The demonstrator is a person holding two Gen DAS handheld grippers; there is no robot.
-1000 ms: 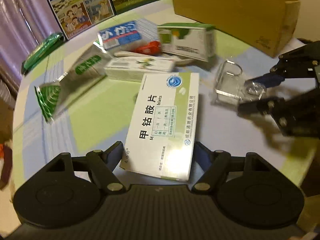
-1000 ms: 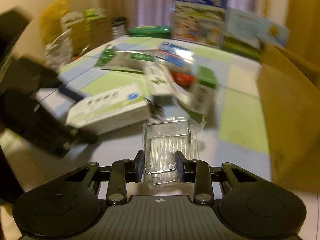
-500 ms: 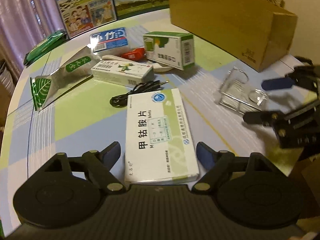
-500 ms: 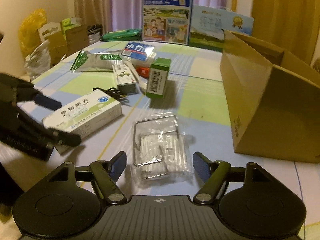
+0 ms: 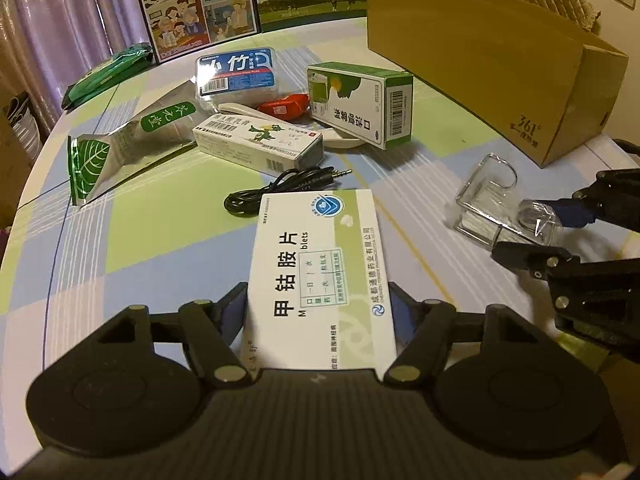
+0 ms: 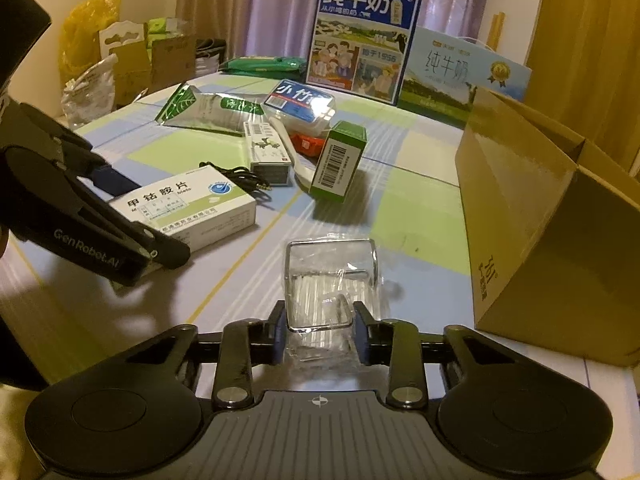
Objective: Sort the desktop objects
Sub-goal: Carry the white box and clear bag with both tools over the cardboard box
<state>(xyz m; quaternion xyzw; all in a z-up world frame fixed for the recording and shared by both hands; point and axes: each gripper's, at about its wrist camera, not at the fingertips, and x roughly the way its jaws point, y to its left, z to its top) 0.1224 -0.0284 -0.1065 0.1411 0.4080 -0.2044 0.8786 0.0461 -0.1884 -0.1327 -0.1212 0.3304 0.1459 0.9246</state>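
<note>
**Both grippers closing on items, low centre of frame**

Your left gripper (image 5: 320, 316) is clamping the white medicine box (image 5: 320, 264) across its width: light, stiff card, so grip the side edges. Your right gripper (image 6: 320, 328) is pinching the clear plastic packet (image 6: 332, 280): thin, slippery, crinkly film around a wire frame, so go gently. Mid-frame, the black audio cable (image 5: 280, 188) is lying limp. Upper right, the cardboard box (image 6: 540, 208) is standing open.

Dim, warm yellowish light; sharp frames, fisheye-bent edges, dark corners.
</note>
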